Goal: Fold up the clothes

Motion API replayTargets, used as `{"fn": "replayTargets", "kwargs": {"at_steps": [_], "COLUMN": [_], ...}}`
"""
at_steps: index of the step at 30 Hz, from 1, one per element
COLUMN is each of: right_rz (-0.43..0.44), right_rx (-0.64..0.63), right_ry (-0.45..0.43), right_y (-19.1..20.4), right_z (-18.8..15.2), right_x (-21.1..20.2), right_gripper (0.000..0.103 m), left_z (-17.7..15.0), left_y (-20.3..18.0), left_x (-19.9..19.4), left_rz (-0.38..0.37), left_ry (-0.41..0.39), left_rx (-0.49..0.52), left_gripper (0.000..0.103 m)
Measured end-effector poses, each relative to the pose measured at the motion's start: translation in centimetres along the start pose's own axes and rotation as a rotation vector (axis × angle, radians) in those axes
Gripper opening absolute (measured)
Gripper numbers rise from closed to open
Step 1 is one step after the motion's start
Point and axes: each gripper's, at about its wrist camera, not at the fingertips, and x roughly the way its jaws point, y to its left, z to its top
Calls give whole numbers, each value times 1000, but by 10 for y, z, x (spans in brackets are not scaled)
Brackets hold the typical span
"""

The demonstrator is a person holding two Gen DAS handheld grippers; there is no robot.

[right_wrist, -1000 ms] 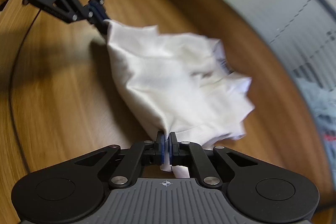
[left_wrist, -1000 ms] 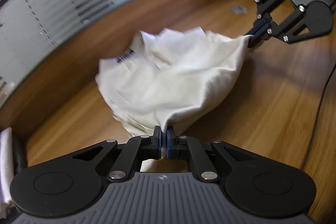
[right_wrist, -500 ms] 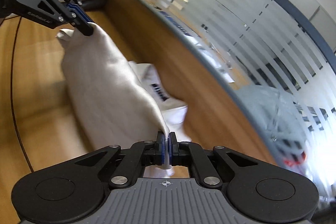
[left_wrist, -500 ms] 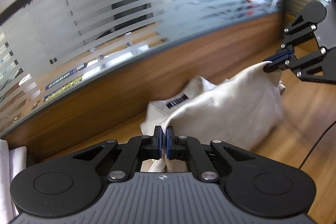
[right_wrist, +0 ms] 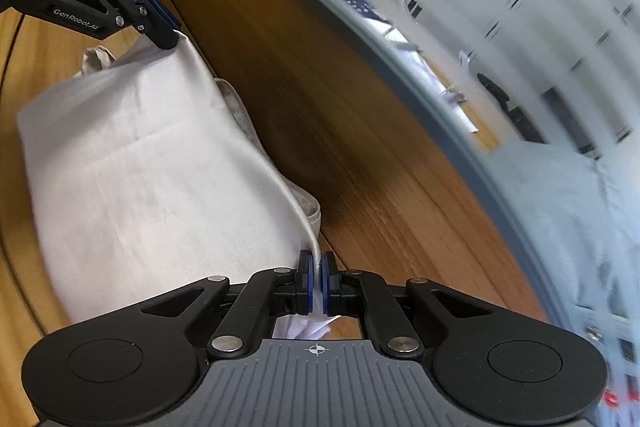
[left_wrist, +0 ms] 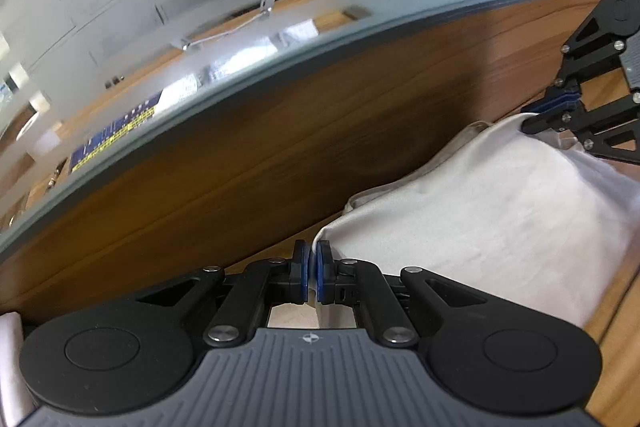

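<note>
Both grippers are clenched on the same pale garment (left_wrist: 488,211), each pinching one end of its upper edge. The left gripper (left_wrist: 313,277) bites the cloth right at its own fingertips, and the right gripper (right_wrist: 317,283) does the same at the opposite end. So the held edge runs as one taut line from hand to hand, left to right across the wooden table (right_wrist: 24,75). The rest of the cloth hangs and drapes below that line toward the near side, close up against the wooden back panel (left_wrist: 248,163) with the frosted glass partition (right_wrist: 520,39) above it. Neither hand is nearer than the other. I'd judge that the coming lay-down depends on keeping that edge level and parallel to the back panel.
</note>
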Motion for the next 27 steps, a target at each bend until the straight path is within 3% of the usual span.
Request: {"fn": "replayTargets", "kwargs": {"at_steps": [3,7,9,11,16,20,24,27], "right_rz": [-1,-12,-16,-29,-5,48,113,143], "right_rx": [7,43,108,184,374,445,477,475], "right_ry": [0,-16,-37,-67,-90,-67,-29,-16], "right_y": [-2,-8,-18,-27,-45,-46,-14,6], "right_z": [-1,-4,-5,-9,-35,-61,-82,-91], "right_x": [10,6,-8,-28,-76,-90,-93,-89], "right_gripper": [9,15,18,25,28,29,30,32], "left_z": [0,-3,-7,-13,-42,-77,-108,-123], "left_y": [0,6,12,18,23,12,-11,-24], "left_x": [15,10,-5,-21,-62,-89,-92,-86], "left_rz": [2,14,13,16,-3,-65,-120,-143], "left_ry": [7,-19,-44,-64,-54,-33,-4,13], "left_rx": [-16,-90,-138,-183,-290,-286,-241,-203], "left_gripper": [5,14,17,29,34,44,45,52]}}
